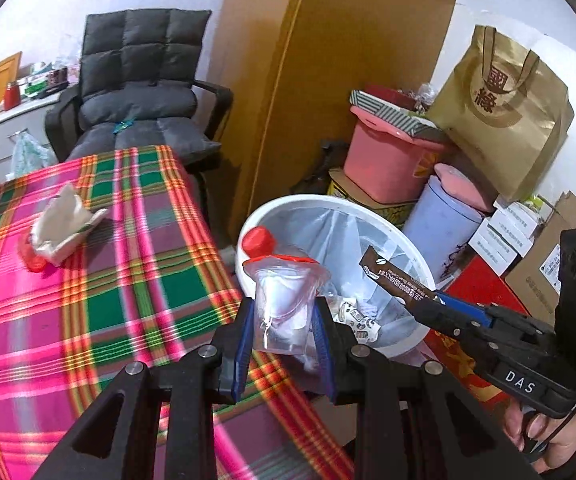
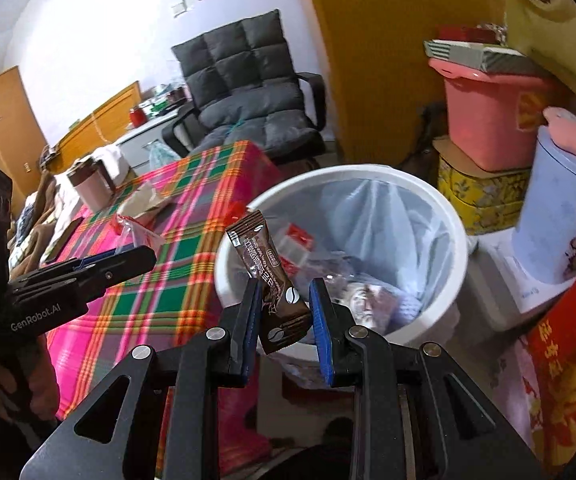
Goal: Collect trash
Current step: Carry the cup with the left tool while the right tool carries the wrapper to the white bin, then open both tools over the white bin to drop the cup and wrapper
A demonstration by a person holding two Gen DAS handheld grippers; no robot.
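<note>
Left gripper (image 1: 286, 330): clamped on a clear plastic pouch (image 1: 284, 304) with a red cap (image 1: 258, 242), low centre of the left wrist view, just at the near rim of the bin
Right gripper (image 2: 284, 316): clamped on the lower end of a brown coffee sachet (image 2: 272, 276), centre of the right wrist view, over the near edge of the bin
White bin (image 2: 454, 240): lined with a thin clear bag, wrappers already inside, centre right of both views, beside the table
Pouch handling: likely very light, limp and slick; film crumples between the pads, so a pinch across the body looks safer than one on the hard cap
Sachet handling: likely light, thin and crinkly, stiff enough to stand up from the pads; held low, upper end free
Left on the checked cloth (image 1: 88, 320): crumpled white tissue (image 1: 64, 220) by a small red piece, left of the left wrist view; looks soft and near weightless, best taken at its bulk
Writing on grippers: "DAS" on one body, "GenRobot.AI" on the other
Writing on sachet: coffee-bean mark and small print, too fine to read
Writing elsewhere: large Chinese characters on a gold paper bag (image 1: 504, 120), upper right of the left wrist view
</note>
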